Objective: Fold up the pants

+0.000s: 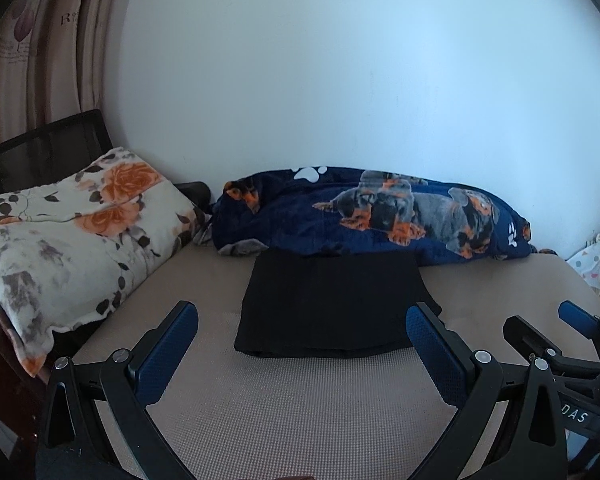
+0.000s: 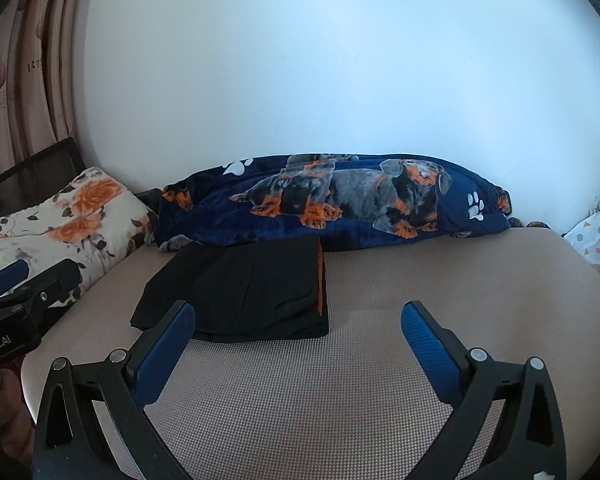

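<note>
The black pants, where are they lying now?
The black pants lie folded on the beige mattress, centre of the left wrist view, just before the navy dog blanket, right of the floral pillow.

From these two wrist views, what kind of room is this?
Likely a bedroom: a bed surface against a wall, a floral pillow, a dog-print blanket, curtains. Folded black pants lie on it.

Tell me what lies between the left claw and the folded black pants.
Nothing but bare beige mattress in the left wrist view: the open left claw sits just short of the black pants.
</note>
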`<state>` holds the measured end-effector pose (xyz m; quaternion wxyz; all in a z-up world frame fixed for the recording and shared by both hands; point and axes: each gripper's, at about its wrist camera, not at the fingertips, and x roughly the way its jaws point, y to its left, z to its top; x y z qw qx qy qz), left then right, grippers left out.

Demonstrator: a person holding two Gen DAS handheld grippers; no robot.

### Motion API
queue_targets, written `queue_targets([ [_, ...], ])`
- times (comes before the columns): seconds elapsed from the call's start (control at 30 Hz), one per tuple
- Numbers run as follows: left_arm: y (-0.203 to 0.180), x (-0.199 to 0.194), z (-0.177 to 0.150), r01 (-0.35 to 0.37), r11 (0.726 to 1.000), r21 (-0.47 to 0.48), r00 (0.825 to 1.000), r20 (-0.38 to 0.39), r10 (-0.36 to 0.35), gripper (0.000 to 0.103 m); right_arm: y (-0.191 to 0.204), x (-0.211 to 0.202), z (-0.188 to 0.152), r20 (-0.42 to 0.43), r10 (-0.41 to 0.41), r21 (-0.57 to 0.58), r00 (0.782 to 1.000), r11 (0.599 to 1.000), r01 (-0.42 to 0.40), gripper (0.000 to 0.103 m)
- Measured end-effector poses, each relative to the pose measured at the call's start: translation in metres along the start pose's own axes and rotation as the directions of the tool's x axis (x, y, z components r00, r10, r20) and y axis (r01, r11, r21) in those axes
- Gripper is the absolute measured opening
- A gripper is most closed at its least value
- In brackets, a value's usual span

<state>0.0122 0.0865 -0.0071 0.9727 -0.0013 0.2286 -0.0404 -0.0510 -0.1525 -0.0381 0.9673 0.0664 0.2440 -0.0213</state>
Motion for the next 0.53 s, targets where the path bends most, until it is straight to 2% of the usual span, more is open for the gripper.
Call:
queue_targets([
  [0.33,0.002,0.03,-0.007,0.046,0.999,-0.02,0.996,-0.077,-0.047,0.103,0.001,0.018,-0.006,-0.041,0.002,-0.01,0.999,1.0,-0.002,0.102],
  [0.53,0.002,0.038,-0.013,0.02,0.999,-0.033,0.996,-0.085,-0.023,0.103,0.0,0.024,-0.009,-0.058,0.002,-0.01,0.998,1.0,-0.003,0.102],
])
